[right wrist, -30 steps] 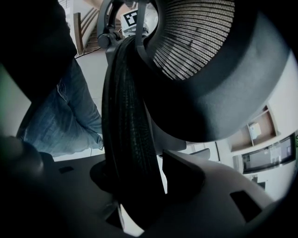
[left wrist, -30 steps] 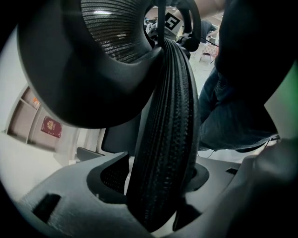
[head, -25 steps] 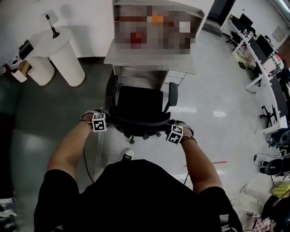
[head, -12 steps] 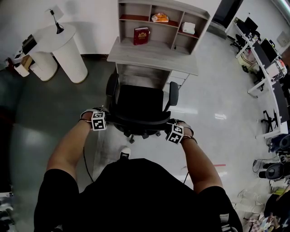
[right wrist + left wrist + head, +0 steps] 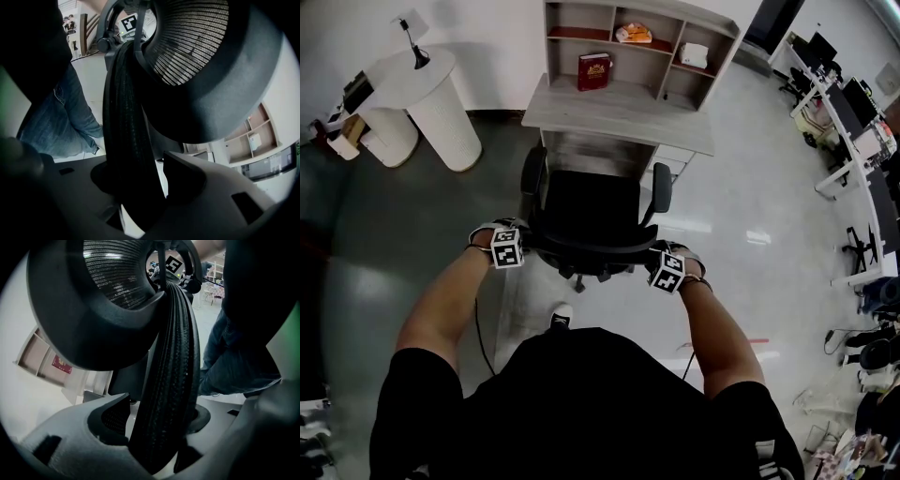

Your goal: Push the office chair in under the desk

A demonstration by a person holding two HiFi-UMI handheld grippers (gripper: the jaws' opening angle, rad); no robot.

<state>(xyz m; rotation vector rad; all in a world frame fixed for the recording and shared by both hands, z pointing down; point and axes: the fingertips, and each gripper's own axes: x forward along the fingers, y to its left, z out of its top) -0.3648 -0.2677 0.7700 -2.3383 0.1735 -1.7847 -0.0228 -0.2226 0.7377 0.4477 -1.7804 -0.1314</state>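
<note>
office chair [image 5: 586, 208] backrest, clamped in both jaws

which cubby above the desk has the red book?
The lower left cubby: the red book stands there; the middle one holds an orange packet, the right one a white box.

This is an open-plan office. Rows of workstations [image 5: 844, 141] with dark monitors [image 5: 851, 97] line the right side of a polished pale floor [image 5: 750, 234]. Nearer stands a desk [image 5: 619, 117] with a shelf hutch [image 5: 637, 47] and an office chair [image 5: 586, 211] before it.
</note>
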